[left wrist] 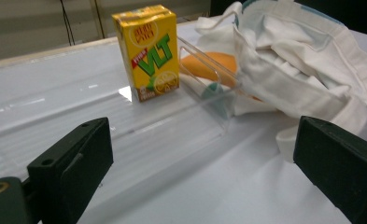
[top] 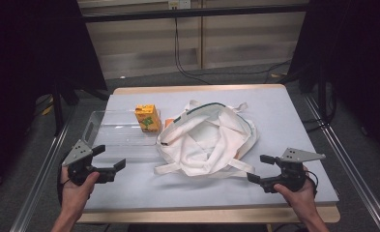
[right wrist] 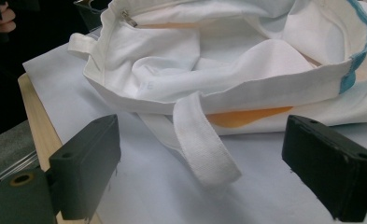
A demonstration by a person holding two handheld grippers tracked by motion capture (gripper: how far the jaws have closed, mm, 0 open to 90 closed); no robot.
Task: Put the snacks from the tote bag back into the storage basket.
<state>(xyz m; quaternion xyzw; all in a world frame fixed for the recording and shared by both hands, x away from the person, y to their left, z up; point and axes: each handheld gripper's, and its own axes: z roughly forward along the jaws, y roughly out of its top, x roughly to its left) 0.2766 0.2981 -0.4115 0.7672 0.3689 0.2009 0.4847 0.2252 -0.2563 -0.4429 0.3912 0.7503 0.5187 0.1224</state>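
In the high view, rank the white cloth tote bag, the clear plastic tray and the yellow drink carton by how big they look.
Largest to smallest in the high view:
1. White cloth tote bag, spread widest across the table.
2. Clear plastic tray, somewhat smaller, though its transparent edges are hard to trace.
3. Yellow drink carton, clearly smallest, standing in the tray.

bare bench (top: 129,188) lies in front of both grippers. the left gripper (top: 111,158), jaws wide apart, has open room up to the near wall of the clear tray (top: 110,137); that wall stands between it and the carton (top: 147,118), which is upright at the tray's far right end. just right of the tray the bag (top: 207,137) sprawls across the middle, touching the tray's end. before the right gripper (top: 261,167), jaws also spread, a bag strap (right wrist: 202,140) lies across the bench, with the bag's heaped folds behind it. the right edge strip is free.
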